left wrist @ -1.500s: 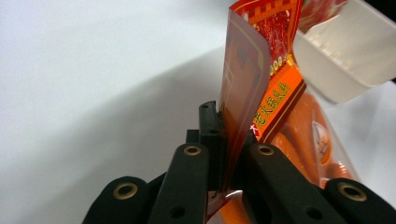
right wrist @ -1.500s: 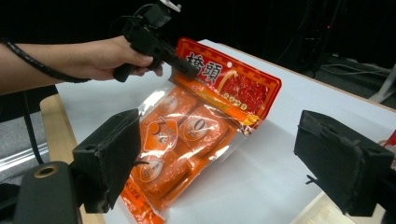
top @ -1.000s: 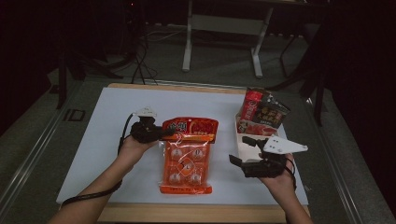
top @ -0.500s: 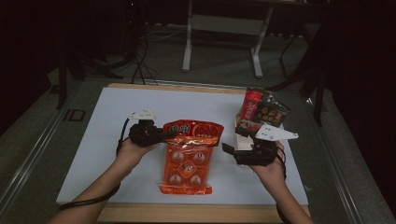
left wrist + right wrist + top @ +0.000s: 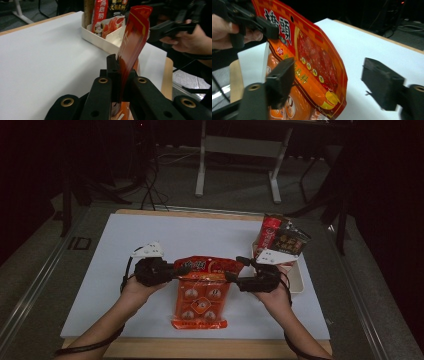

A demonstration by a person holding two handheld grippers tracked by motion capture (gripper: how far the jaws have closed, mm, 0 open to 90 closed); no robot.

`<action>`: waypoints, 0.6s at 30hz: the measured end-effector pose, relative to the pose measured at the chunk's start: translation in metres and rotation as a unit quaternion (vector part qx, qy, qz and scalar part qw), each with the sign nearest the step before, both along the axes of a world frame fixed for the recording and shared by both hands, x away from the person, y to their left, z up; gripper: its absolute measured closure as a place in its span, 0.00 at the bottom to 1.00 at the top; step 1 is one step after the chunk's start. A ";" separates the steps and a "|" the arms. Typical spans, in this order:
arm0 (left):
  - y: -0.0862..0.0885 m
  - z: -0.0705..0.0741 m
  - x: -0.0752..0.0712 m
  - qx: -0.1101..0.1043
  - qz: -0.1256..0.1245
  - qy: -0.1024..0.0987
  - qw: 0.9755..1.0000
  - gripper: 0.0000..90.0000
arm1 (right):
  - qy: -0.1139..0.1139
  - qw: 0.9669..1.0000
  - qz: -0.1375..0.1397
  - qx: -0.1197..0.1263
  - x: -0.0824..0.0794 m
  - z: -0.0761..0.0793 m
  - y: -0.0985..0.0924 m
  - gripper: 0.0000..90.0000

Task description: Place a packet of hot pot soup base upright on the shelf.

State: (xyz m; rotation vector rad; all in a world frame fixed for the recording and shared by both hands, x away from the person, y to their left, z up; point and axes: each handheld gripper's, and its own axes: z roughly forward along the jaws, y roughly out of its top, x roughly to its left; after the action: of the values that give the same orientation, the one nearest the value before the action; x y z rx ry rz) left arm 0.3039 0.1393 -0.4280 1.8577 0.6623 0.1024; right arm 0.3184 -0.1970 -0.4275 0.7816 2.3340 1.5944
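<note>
Right tongs (image 5: 231, 270) now astride red pouch (image 5: 312, 57); left tongs (image 5: 118, 75) clamped.

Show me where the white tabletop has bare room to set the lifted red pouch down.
Bare board spreads behind the lifted red pouch and left of the left gripper. It is crowded at the right, where the white tray of packets sits by the right gripper, and in front, where the orange pouch lies.

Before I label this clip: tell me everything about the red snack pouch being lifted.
The red snack pouch is glossy, printed foil with yellow lettering and a hang hole. It stands raised above an orange bag on the table. The left claw is shut on one edge; the right claw straddles the other edge, open.
</note>
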 end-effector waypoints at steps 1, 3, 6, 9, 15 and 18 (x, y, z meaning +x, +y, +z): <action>0.000 0.001 -0.002 0.000 -0.001 -0.003 1.000 0.99 | 0.001 1.000 0.004 -0.005 0.000 0.000 0.001 0.32; -0.001 0.002 -0.006 -0.002 -0.004 -0.005 1.000 0.99 | -0.002 1.000 0.009 -0.002 -0.001 -0.001 0.003 0.37; -0.001 0.003 -0.009 -0.004 -0.011 -0.005 1.000 0.99 | 0.007 1.000 0.021 0.001 -0.001 -0.003 0.004 0.49; -0.001 0.004 -0.010 -0.004 -0.014 -0.006 1.000 0.99 | 0.014 0.999 0.038 -0.007 -0.002 -0.006 0.006 0.56; -0.001 0.004 -0.011 -0.008 -0.014 -0.002 1.000 0.99 | 0.038 0.997 0.067 -0.023 -0.001 -0.013 0.011 0.73; -0.001 0.004 -0.010 -0.007 -0.014 0.000 1.000 0.99 | 0.051 0.995 0.082 -0.022 -0.001 -0.014 0.010 0.83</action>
State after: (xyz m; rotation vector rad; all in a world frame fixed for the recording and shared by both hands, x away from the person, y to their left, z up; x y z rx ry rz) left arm 0.2935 0.1382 -0.4242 1.8523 0.6350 0.0781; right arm 0.3178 -0.1872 -0.4419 0.6943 2.5561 1.5952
